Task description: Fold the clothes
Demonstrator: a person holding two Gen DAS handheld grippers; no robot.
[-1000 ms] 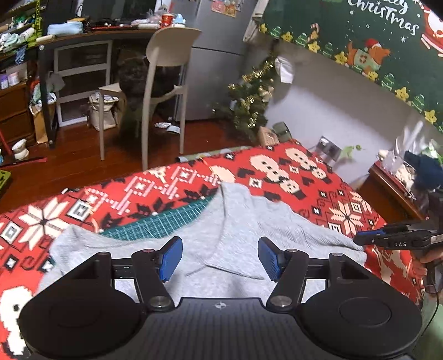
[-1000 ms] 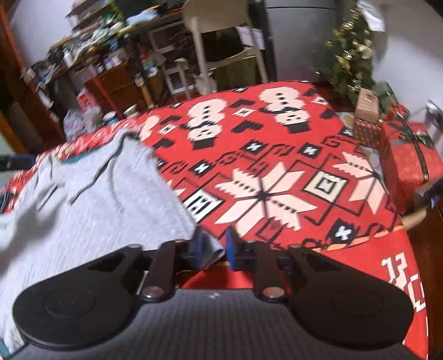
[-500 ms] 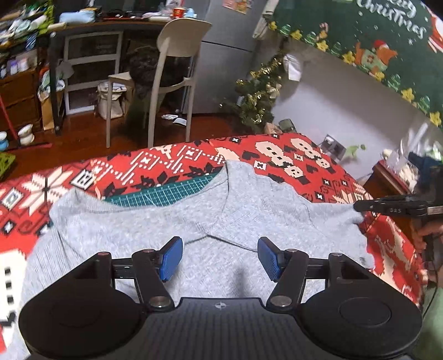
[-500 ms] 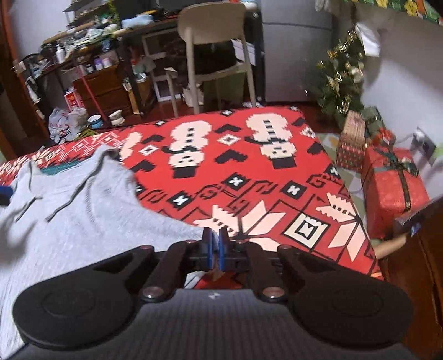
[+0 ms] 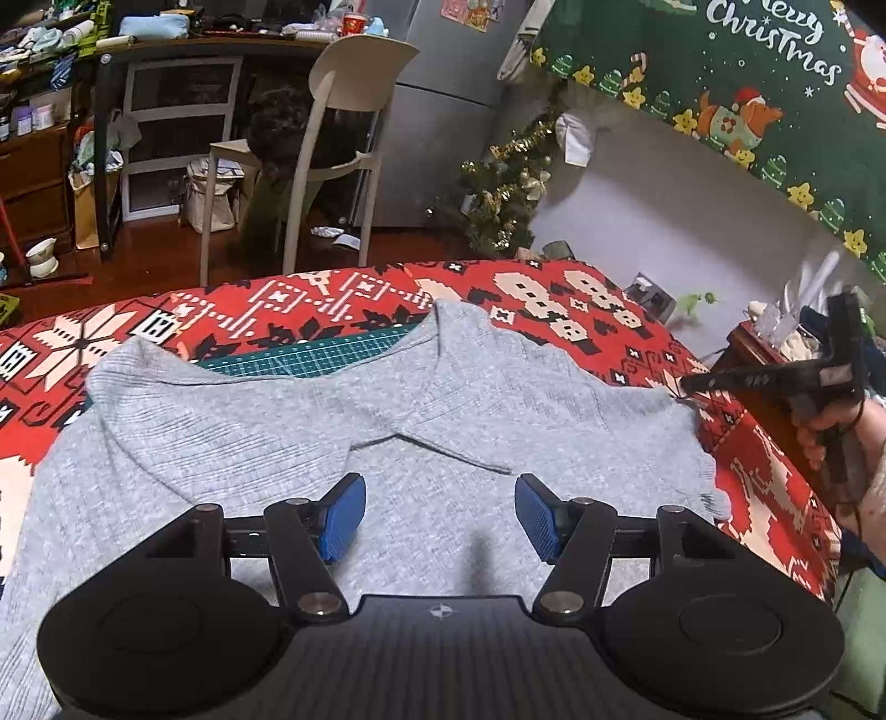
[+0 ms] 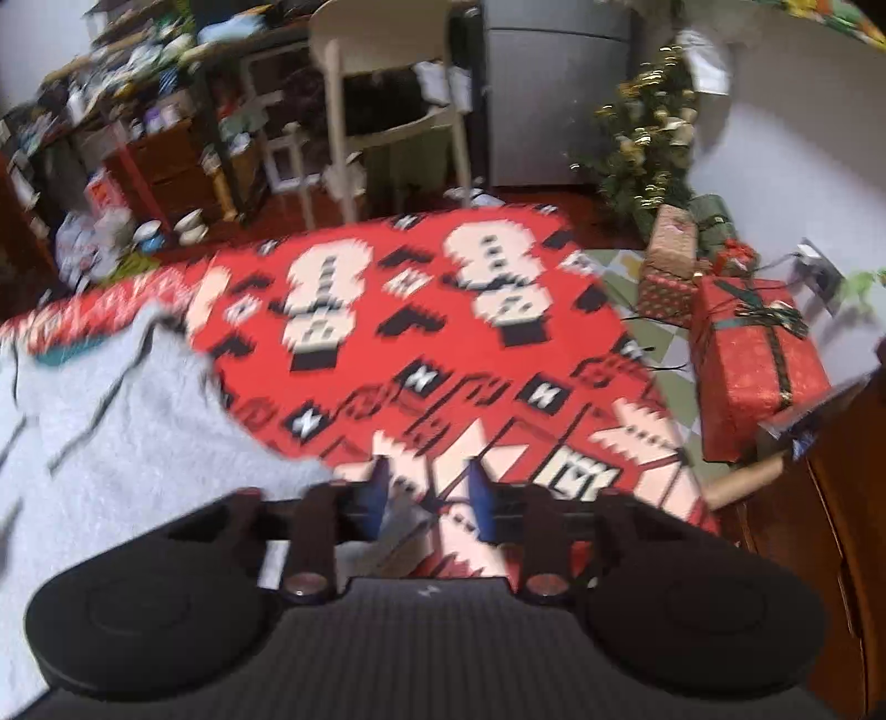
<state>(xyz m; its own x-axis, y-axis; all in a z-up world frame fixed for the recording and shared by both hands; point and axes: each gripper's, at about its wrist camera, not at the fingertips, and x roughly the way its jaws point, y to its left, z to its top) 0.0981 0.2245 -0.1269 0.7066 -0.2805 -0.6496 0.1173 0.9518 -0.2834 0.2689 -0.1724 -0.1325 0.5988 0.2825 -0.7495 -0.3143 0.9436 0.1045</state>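
Note:
A grey ribbed garment [image 5: 387,432] lies spread on the red patterned tablecloth [image 5: 554,293], its upper part folded down across the middle. My left gripper [image 5: 440,498] hovers over the garment's middle, open, with nothing between its blue pads [image 5: 343,515]. At the garment's right edge a hand holds my right gripper [image 5: 689,383]. In the blurred right wrist view, the right gripper [image 6: 426,487] has its jaws opening. The garment's corner [image 6: 398,523] lies loose below its left pad, not pressed. The rest of the garment [image 6: 111,432] stretches off to the left.
A green cutting mat [image 5: 310,354] shows under the garment's far edge. Beyond the table stand a beige chair [image 5: 332,138], a cluttered desk [image 5: 166,50] and a small Christmas tree [image 5: 504,194]. Wrapped gift boxes [image 6: 758,360] and a wooden cabinet [image 6: 830,526] sit to the right.
The right gripper, shut on the garment's corner before, has parted its jaws and let the cloth drop. The garment now lies wider and flatter. The left gripper came slightly lower over it.

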